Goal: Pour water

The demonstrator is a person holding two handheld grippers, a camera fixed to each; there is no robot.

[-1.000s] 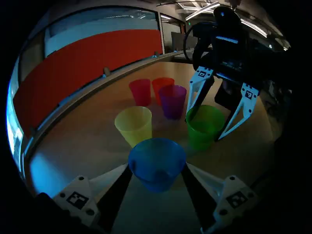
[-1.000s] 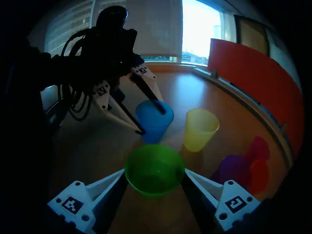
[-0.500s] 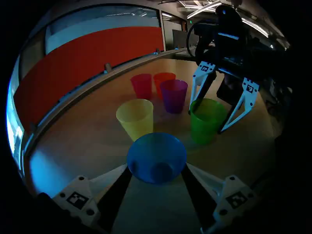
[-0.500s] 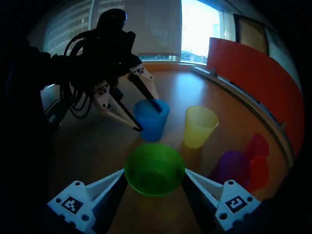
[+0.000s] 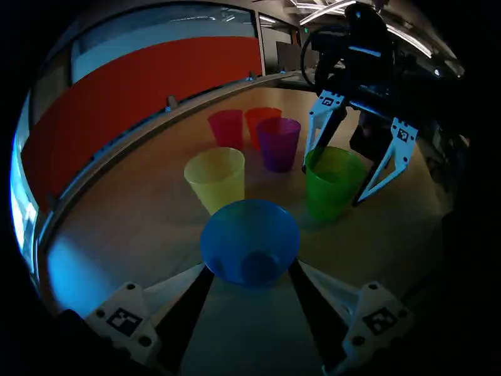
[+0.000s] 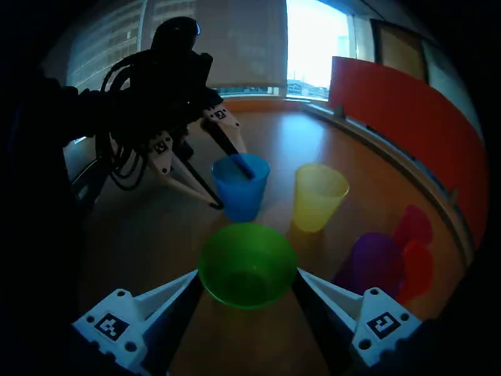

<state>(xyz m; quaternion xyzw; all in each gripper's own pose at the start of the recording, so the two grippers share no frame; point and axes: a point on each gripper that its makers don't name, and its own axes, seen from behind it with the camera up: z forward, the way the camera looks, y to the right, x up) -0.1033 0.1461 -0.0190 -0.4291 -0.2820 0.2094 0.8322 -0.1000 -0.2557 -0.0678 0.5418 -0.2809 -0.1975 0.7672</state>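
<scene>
Wooden table | blue cup clamped in left gripper | green cup clamped in right gripper | both held upright, presumably so nothing is spilled pre-pour

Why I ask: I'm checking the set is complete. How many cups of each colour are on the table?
blue cup: 1
yellow cup: 1
green cup: 1
purple cup: 1
red cup: 1
orange cup: 1
Total: 6 cups
</scene>
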